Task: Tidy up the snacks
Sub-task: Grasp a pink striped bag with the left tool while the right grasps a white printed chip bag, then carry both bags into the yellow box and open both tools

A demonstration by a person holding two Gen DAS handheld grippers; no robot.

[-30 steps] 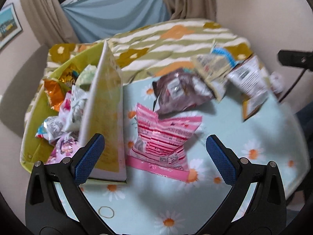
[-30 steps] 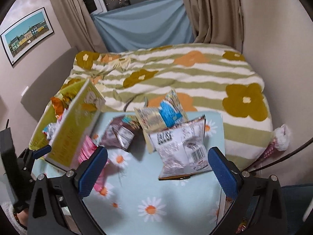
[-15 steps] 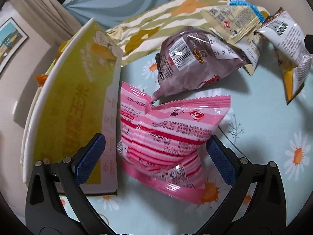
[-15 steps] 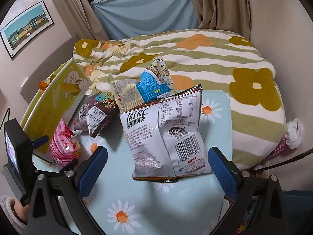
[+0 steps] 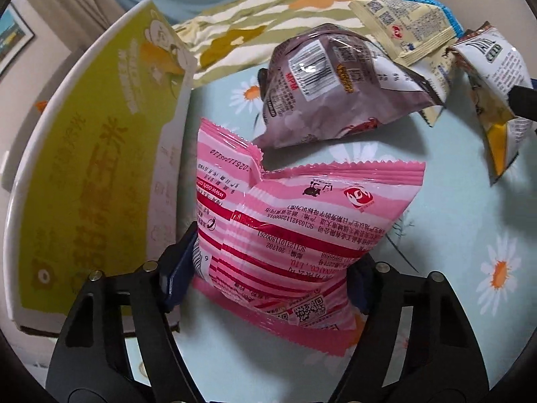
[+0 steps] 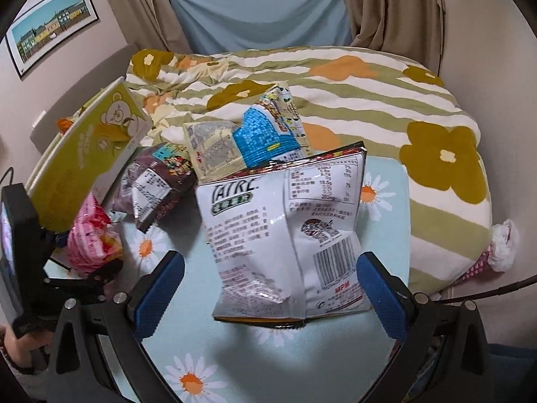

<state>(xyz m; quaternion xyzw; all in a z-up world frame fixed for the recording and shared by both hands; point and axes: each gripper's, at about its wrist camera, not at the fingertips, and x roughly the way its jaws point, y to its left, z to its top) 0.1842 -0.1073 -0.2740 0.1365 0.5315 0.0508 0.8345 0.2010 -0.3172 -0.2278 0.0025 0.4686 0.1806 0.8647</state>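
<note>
We counted four snack bags on the daisy-print cloth [image 6: 235, 346] — one pink bag [image 5: 302, 228], one purple bag [image 5: 335, 90], one cream-and-blue bag [image 6: 255, 141] and one white bag [image 6: 285, 235] — plus one yellow-green box [image 5: 90, 168] standing along the cloth's left edge. The pink bag lay just beside the box, near the cloth's front left corner, its long axis running from the front edge toward the far one, notched top seam pointing away from us. Our left gripper [image 5: 268, 278] had just been closing, and its blue pads pressed the bag's lower sides. Our right gripper [image 6: 272, 288] stood wide apart, fingers on either side of the white bag's bottom seam — not touching it.
</note>
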